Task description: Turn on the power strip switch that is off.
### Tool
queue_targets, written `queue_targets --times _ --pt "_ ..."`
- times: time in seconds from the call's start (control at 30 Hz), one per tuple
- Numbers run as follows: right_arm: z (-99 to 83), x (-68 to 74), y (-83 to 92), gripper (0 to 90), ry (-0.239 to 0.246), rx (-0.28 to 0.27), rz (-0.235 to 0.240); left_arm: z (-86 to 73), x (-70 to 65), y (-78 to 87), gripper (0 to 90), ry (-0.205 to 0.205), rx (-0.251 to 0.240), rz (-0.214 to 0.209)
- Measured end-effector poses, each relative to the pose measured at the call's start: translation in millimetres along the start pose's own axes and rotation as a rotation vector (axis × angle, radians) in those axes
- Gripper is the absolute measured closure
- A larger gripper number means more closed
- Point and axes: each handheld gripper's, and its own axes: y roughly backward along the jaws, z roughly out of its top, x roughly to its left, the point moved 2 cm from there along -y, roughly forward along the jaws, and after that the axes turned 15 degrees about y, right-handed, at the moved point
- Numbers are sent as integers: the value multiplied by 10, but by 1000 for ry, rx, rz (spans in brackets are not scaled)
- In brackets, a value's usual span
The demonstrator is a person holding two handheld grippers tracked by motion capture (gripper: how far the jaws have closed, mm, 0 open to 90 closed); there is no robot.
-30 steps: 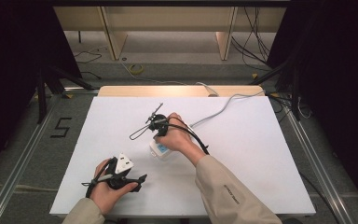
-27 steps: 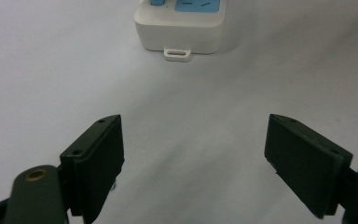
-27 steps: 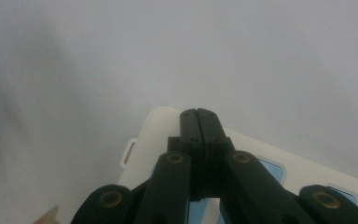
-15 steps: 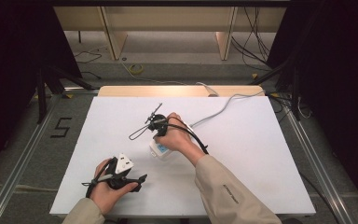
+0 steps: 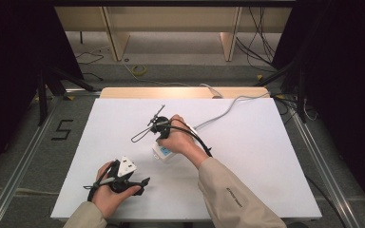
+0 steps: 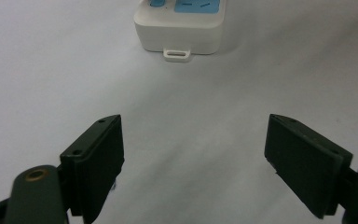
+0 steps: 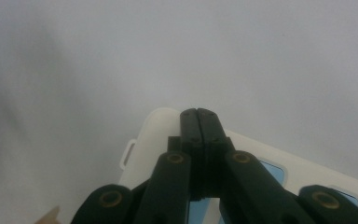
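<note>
A white power strip (image 5: 160, 153) with blue sockets lies near the middle of the white table (image 5: 266, 166). The person's right hand holds my right gripper (image 5: 164, 142) pointing down over it. In the right gripper view its jaws are shut together with nothing between them, the right gripper (image 7: 199, 112) tips above the power strip (image 7: 270, 163) near its end with the small loop; contact cannot be told. My left gripper (image 5: 144, 182) rests at the front left, open. In the left gripper view the left gripper (image 6: 193, 154) faces the power strip (image 6: 179, 23) across bare table.
A white cable (image 5: 228, 107) runs from the strip toward the table's back right edge. A wooden strip (image 5: 185, 92) borders the far edge. On the floor lie cables, a "5" marking (image 5: 62, 129) at left, and shelving legs behind.
</note>
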Motion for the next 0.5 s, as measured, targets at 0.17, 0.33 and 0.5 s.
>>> queue_targets --times 0.17,0.33,0.5 --pt "13 1 -5 900 7 10 -2 2 -4 0 196 0 2 0" --pt "21 -1 -8 900 4 23 0 3 -3 0 196 0 1 0" --pt "30 2 -9 900 -2 31 -1 4 -3 0 196 1 0 0"
